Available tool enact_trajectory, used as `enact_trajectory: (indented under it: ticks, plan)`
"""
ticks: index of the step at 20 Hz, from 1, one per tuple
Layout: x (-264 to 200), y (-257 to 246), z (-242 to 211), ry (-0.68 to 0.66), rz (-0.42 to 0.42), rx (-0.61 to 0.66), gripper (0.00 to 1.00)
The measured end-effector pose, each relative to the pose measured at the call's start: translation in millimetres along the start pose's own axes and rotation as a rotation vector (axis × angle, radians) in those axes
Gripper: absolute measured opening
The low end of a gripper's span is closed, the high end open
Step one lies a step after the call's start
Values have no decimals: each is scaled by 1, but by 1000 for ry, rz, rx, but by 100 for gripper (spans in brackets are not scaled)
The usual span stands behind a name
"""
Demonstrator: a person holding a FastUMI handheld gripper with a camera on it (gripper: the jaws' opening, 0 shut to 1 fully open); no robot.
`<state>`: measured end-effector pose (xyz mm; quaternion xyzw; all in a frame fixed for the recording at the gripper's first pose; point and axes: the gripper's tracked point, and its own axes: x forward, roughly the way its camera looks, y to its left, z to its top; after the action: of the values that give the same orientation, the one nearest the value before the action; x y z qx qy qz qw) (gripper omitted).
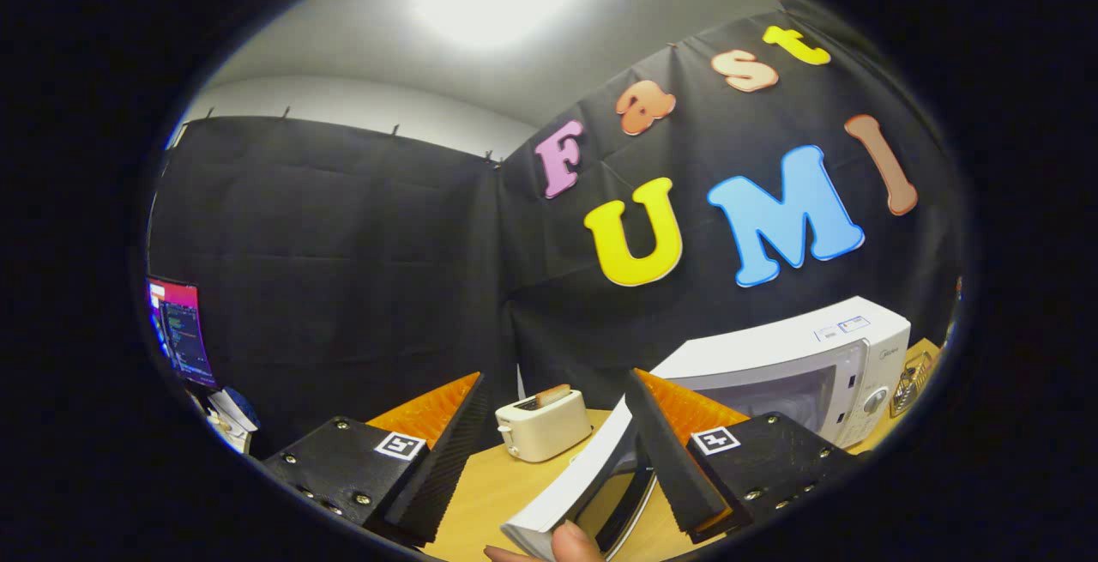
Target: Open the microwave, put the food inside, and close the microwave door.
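Your gripper point(549, 450) holds its fingers spread wide with nothing pressed between them. The microwave point(798, 356) sits at about two o'clock beyond the right finger, and its door point(583, 485) swings out toward you, its edge lying between the fingers, close against the right one. A fingertip point(570, 542) of a hand touches the door's near corner at six o'clock. The toaster point(543, 423) stands on the wooden table point(489, 493) at twelve o'clock beyond the fingers, with a slice of bread point(553, 395) poking from its slot. A lit screen point(180, 330) glows at nine o'clock.
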<state>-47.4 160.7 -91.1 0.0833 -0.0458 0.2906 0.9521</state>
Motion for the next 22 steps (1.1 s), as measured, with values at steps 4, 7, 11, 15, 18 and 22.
enact_trajectory:
  ticks: [4,7,11,15,18,22]
  plan:
    - [-12,61,-31,75,137,-52,97]
    - [-10,88,-66,146,208,-133,97]
    - [-7,102,-118,236,272,-129,90]
    - [-5,104,-163,328,282,-130,71]
    - [-8,79,-191,362,179,-211,36]
    - [-14,45,-224,407,85,-271,4]
